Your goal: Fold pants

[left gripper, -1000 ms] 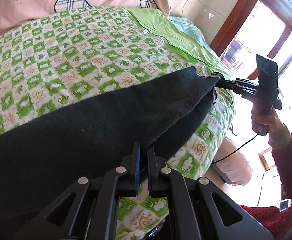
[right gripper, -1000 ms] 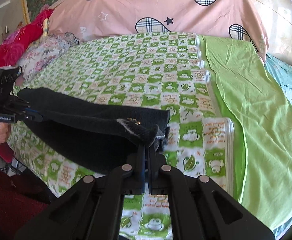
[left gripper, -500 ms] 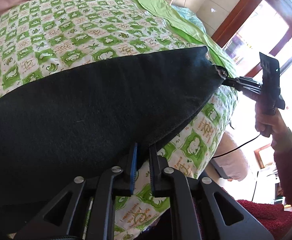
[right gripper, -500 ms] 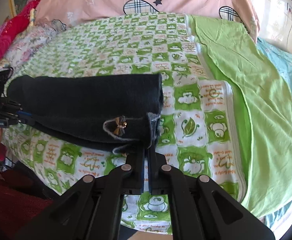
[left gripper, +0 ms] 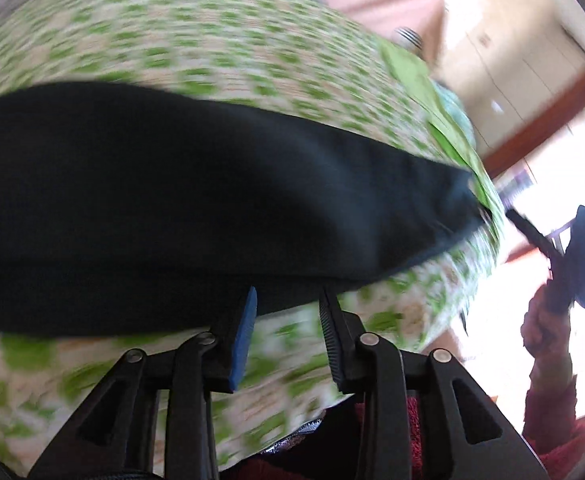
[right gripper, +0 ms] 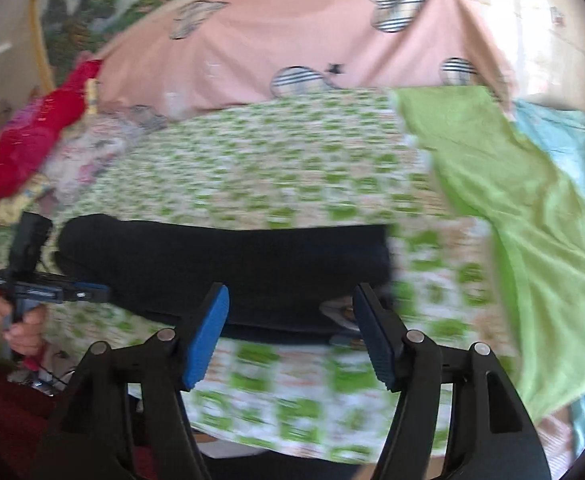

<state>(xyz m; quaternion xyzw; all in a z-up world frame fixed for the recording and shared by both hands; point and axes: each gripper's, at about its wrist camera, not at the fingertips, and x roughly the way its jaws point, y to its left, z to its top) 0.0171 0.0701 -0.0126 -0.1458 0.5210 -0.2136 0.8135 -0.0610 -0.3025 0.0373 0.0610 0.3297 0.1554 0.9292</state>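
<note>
No readable text, label, brand or number anywhere. Green-and-white checked cotton bedsheet (right gripper: 292,184) print too motion-blurred to read; small pale mark on black handheld tool (right gripper: 56,292) left of it illegible.

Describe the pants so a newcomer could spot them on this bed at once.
Start at the bed's green-and-white checked sheet, below the pink cover. Along its near edge lie the pants, folded into a long band. They are the only black item among bright fabrics.
</note>
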